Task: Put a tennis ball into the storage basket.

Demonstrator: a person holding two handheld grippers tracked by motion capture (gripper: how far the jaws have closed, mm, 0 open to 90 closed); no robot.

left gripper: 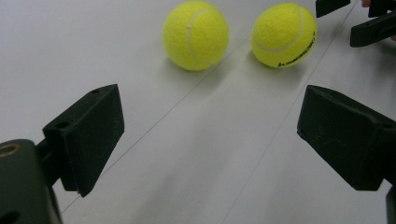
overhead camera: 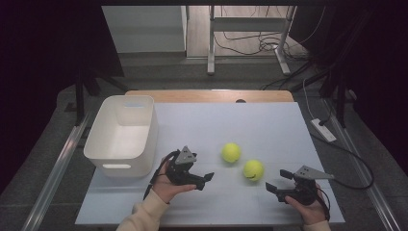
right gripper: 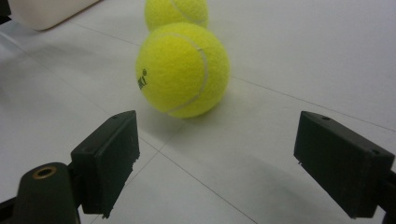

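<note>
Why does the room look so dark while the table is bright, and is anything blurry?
High view: light falls on the white table, surroundings stay dim. Left gripper view: soft shadows under both tennis balls. Right gripper view: near ball sharp, the jaws slightly soft.

A white table (overhead camera: 269,125) carries a white bin (overhead camera: 123,134) at its left edge. Two balls lie right of the bin: one (overhead camera: 231,152) nearer, the other (overhead camera: 253,170) farther right.
</note>
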